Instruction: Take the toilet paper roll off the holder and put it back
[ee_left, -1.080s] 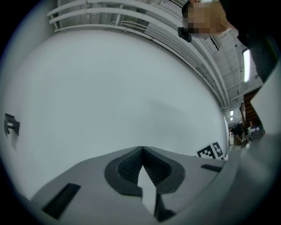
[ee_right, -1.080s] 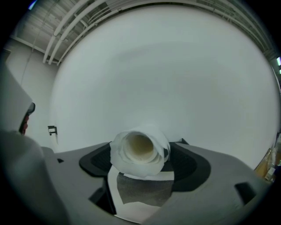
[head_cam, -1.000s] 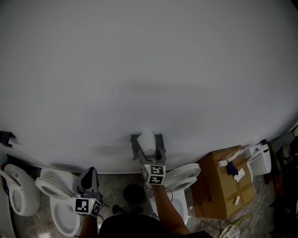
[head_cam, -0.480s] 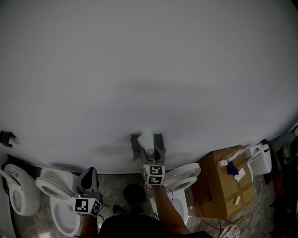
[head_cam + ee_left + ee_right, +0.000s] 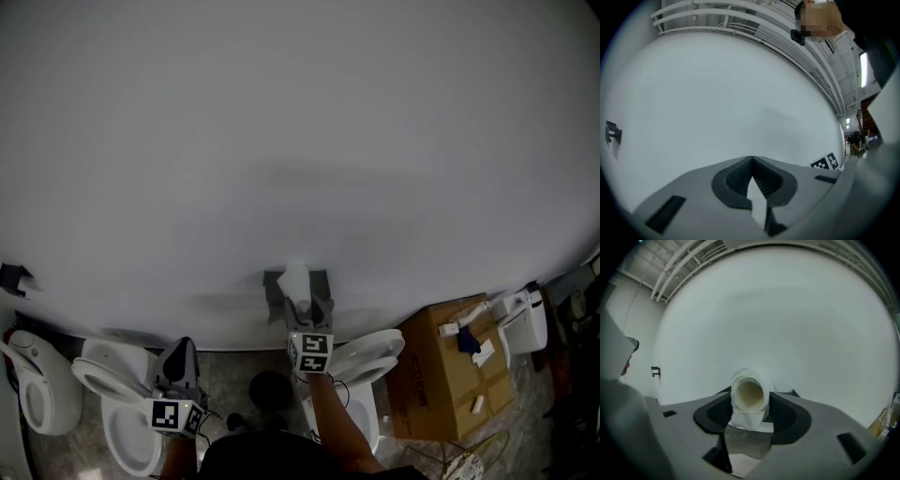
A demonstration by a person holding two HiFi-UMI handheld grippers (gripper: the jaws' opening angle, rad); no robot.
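Removal barely begun, by the look of it: toilet paper roll [image 5: 749, 394] at the wall holder [image 5: 274, 286], pinched end-on between just-closing fingers of right gripper [image 5: 307, 309], left gripper [image 5: 751, 160] held aside with fingers pressed together; lifting off and returning yet to do.

Dim, even light on the grey wall [image 5: 300, 141], strong fisheye curvature, dark vignetted corners in both gripper views

Two grippers, the left gripper [image 5: 179, 345] and right gripper [image 5: 307, 306], one toilet paper roll [image 5: 296, 278], one grey holder [image 5: 273, 284], at least three white toilets [image 5: 111, 398], one cardboard box [image 5: 441, 380]
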